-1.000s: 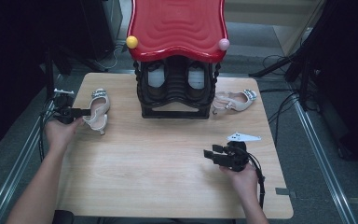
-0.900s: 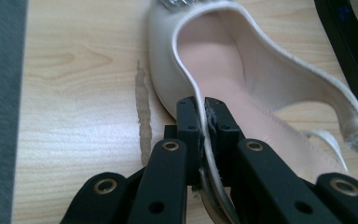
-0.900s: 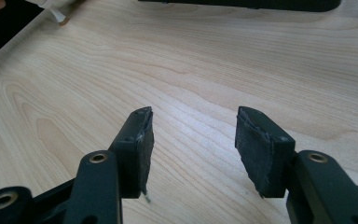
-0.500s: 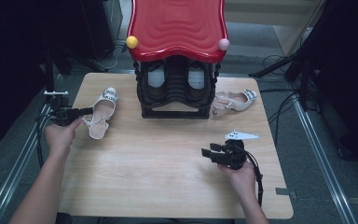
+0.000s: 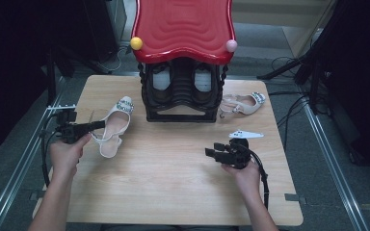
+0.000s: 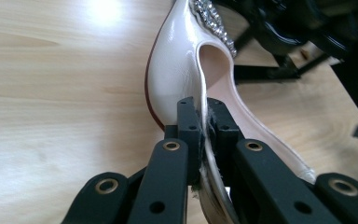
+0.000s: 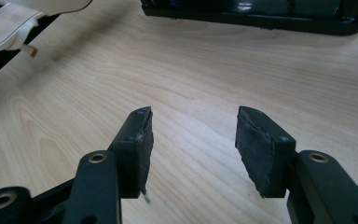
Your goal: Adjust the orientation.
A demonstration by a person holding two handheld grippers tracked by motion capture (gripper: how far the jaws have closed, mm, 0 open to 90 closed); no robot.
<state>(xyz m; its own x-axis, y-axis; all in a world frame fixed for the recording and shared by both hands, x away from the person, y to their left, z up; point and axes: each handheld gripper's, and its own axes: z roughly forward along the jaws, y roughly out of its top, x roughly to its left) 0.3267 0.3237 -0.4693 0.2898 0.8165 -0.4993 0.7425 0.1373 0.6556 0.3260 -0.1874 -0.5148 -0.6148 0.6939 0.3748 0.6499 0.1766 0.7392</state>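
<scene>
Hands first, nearest me: right gripper [image 5: 211,153] sits low over bare wooden table [image 5: 173,192], jaws wide apart w/ nothing between them. Left gripper [image 5: 98,124] is clamped on the side wall of a cream patent slingback shoe w/ rhinestone toe trim [image 5: 113,127]; in the left gripper view the pads pinch that thin edge from both sides. The shoe lies on the table's left part, jewelled toe pointing toward the rack, heel strap nearest the left hand.

Step in hand, as I read it: carrying this shoe over to the rack. Next move prob calls for lifting it clear of the tabletop, swinging toe-first to a free spot on a shelf, keeping the pinch firm since the edge is thin and glossy and could slip.

Farther back: black tiered shoe rack w/ a wavy red top [image 5: 183,91]. Two pale items [image 5: 163,79] sit side by side on its upper shelf; can't tell what they are. Matching cream shoe [image 5: 243,103] lies on the table just beside the rack's right leg.
</scene>
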